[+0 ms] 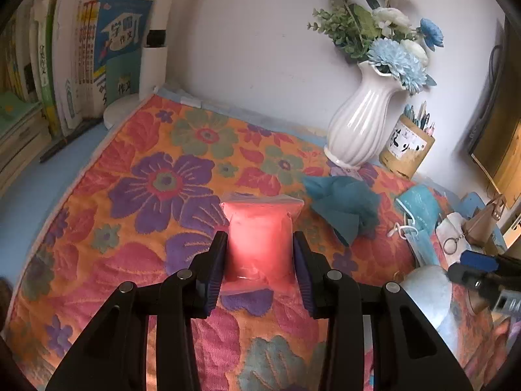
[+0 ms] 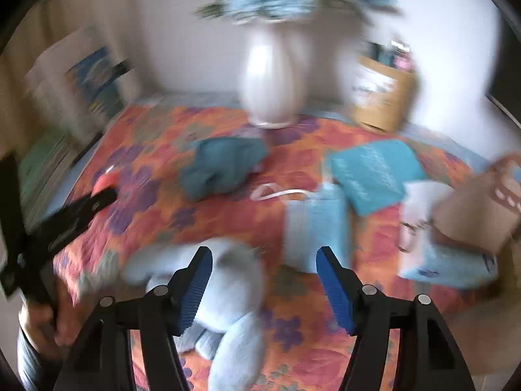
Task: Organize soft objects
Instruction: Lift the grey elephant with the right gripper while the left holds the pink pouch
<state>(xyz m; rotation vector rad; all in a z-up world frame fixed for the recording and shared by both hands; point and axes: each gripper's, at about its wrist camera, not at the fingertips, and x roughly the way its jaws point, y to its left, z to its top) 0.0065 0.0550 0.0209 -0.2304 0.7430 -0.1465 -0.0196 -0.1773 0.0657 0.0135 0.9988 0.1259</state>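
We look low and close across the floral cloth from the left wrist toward the wall; our blurred right-wrist view faces likewise. Both share the white vase and teal cloth.

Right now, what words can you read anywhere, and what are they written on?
"学霸 作文" on the blue book cover.
"作文" again, lower on the same cover.
Green book spine: characters too distorted to read.
Pen holder: brush calligraphy I cannot make out.
Teal packet: pale print, too blurred to read.
Pink bag held by the left tool: no text visible.
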